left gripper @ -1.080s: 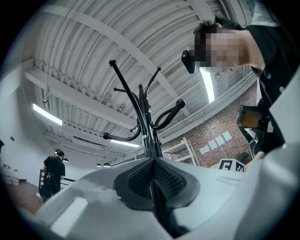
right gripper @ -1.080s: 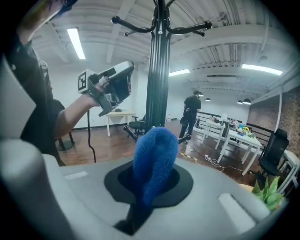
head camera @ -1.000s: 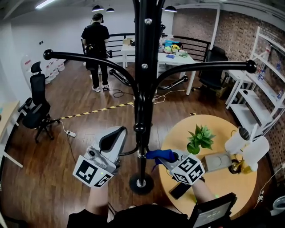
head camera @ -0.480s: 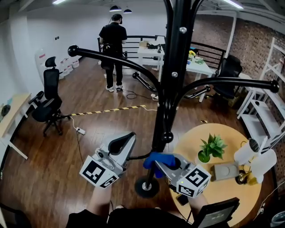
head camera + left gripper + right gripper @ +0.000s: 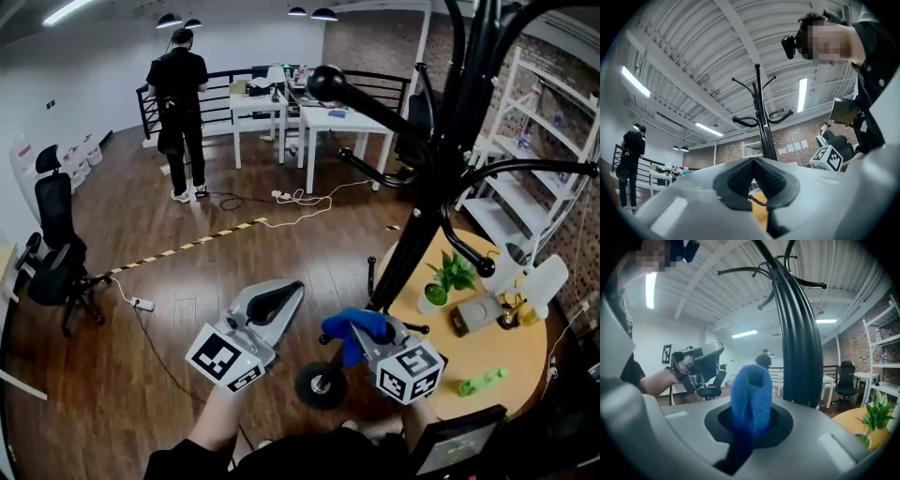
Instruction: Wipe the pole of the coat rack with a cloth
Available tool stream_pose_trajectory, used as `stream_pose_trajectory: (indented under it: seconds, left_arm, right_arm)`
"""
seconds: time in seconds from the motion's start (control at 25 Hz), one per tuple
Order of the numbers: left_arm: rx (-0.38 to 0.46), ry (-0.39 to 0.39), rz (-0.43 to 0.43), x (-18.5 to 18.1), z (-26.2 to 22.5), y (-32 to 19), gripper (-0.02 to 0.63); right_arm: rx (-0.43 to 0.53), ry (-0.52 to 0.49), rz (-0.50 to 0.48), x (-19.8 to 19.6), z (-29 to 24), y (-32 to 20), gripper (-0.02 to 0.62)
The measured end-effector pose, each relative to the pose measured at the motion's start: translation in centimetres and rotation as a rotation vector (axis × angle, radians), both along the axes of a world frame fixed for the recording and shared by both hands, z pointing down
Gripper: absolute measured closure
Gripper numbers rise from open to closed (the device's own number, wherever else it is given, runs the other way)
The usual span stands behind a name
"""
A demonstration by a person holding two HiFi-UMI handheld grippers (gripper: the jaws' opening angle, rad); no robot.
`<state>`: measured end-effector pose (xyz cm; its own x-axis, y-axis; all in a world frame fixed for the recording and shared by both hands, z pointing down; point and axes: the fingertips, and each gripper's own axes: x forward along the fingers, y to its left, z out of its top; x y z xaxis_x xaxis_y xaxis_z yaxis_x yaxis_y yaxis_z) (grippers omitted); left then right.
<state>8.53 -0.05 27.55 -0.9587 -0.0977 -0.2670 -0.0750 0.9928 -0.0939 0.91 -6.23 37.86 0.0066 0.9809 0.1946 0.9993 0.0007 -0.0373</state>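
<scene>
The black coat rack pole point(image 5: 422, 220) leans up from its round base point(image 5: 321, 384) toward the upper right, with curved arms point(image 5: 361, 98) branching off. My right gripper point(image 5: 361, 330) is shut on a blue cloth point(image 5: 352, 325) low down by the pole, just above the base. In the right gripper view the cloth point(image 5: 750, 390) stands up out of the gripper point(image 5: 751, 401) just left of the pole point(image 5: 801, 352); I cannot tell if they touch. My left gripper point(image 5: 284, 291) is left of the pole, clear of it, shut and empty point(image 5: 753, 164). The whole rack point(image 5: 759, 117) shows ahead of it.
A round yellow table point(image 5: 487, 361) stands right of the base with a potted plant point(image 5: 450, 277), a white lamp point(image 5: 539, 281) and a green object point(image 5: 483, 382). A person point(image 5: 180, 103) stands far back. An office chair point(image 5: 52, 253) is left, white shelves point(image 5: 553, 159) right.
The head view has swung, so the rack now sits to the right and leans. Both grippers stay low near the pole's foot, the right one keeping the blue cloth.
</scene>
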Motion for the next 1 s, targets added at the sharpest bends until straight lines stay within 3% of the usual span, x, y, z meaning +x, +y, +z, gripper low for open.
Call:
stream_pose_trajectory:
  seconds: [0.24, 0.44, 0.6, 0.8, 1.0]
  left_arm:
    - [0.022, 0.006, 0.148, -3.5, 1.3, 1.1, 0.603]
    - [-0.038, 0.036, 0.292, -6.6, 1.7, 0.3, 0.603]
    - [-0.025, 0.040, 0.406, -9.2, 2.5, 0.4, 0.603]
    - [-0.017, 0.045, 0.646, -11.7, 3.2, -0.4, 0.603]
    - [-0.023, 0.074, 0.834, -11.3, 3.6, 0.2, 0.603]
  right_arm:
    - [0.020, 0.032, 0.078, 0.3, 1.6, 0.9, 0.572]
    - [0.019, 0.075, 0.105, -0.2, 2.8, 2.2, 0.572]
    - [0.056, 0.058, 0.150, -0.1, 3.8, 2.9, 0.572]
    - [0.059, 0.079, 0.350, -2.1, 5.0, 2.8, 0.572]
    - [0.014, 0.086, 0.532, -3.4, 5.1, 2.5, 0.572]
